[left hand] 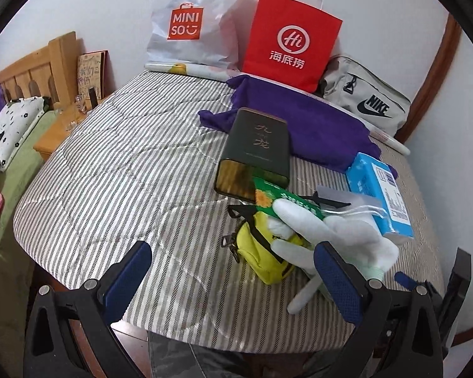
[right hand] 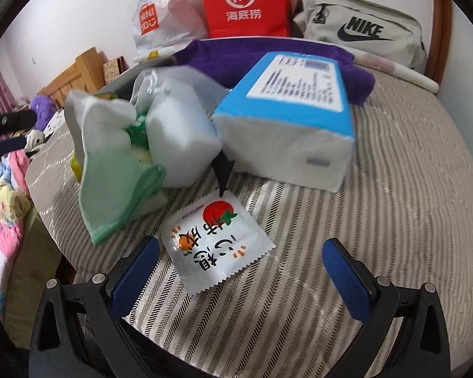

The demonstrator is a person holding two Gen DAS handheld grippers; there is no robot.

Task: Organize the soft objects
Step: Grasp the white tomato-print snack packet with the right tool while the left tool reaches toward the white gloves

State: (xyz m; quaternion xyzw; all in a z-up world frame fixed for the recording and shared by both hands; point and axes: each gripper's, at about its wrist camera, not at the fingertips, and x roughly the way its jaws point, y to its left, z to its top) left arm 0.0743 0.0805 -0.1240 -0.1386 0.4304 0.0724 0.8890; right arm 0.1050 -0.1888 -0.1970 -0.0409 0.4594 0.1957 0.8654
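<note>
A white glove point(left hand: 331, 230) with a green cuff lies over a yellow pouch point(left hand: 261, 252) and a green packet point(left hand: 277, 198) on the striped quilt point(left hand: 126, 173). My left gripper point(left hand: 235, 283) is open just in front of the pouch, and its right finger overlaps the glove. A purple cloth point(left hand: 299, 119) lies farther back. In the right wrist view the glove point(right hand: 119, 163) is at the left, beside a blue tissue pack point(right hand: 293, 126). My right gripper point(right hand: 241, 275) is open, with a white tomato-print sachet point(right hand: 217, 242) lying just ahead of its left finger.
A dark tin box point(left hand: 255, 148) lies on its side behind the pile. At the back against the wall stand a Miniso plastic bag point(left hand: 189, 22), a red paper bag point(left hand: 290, 41) and a grey Nike bag point(left hand: 365, 100). A wooden nightstand point(left hand: 56, 132) and a bed are to the left.
</note>
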